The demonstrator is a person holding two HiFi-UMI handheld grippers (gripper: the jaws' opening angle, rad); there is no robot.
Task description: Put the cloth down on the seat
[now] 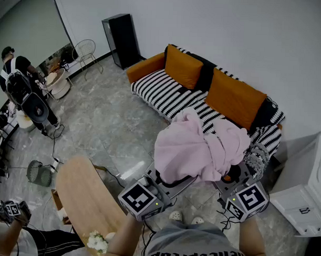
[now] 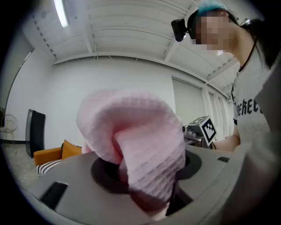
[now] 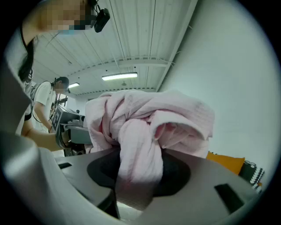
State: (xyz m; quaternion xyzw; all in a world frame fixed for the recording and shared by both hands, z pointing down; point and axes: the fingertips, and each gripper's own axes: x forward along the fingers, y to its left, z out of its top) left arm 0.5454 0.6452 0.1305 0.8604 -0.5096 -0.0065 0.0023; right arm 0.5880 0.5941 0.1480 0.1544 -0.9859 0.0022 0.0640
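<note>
step: the carry-over. The cloth isn't on the seat yet, so I'd say lowering it is the bit in hand
cloth [image 1: 196, 147]: pink and waffle-textured, bunched in a big lump. It's held up in the air between both grippers, in front of the sofa's right end
left gripper [image 1: 157, 189]: clamped on a fat fold of the cloth, which fills the gap between its jaws
right gripper [image 1: 235, 181]: same deal, jaws closed on a twisted wad of it
seat [image 1: 162, 91]: black-and-white striped sofa seat, mostly bare to the left of the cloth
how I'd do it: move both grippers forward together and keep them at the same height. Let the hanging bulk land on the stripes first, and only then let go
watch out: the weave looks snaggy, so I'd open wide and pull straight back. Stay clear of the front edge or it'll probably slide off
count, task stuff: 1 cloth, 2 grippers, 1 sofa
count, rest: 2 orange cushions [image 1: 183, 67], 1 wooden table [image 1: 87, 193], 1 black cabinet [image 1: 121, 39], 2 other people in the head view
</note>
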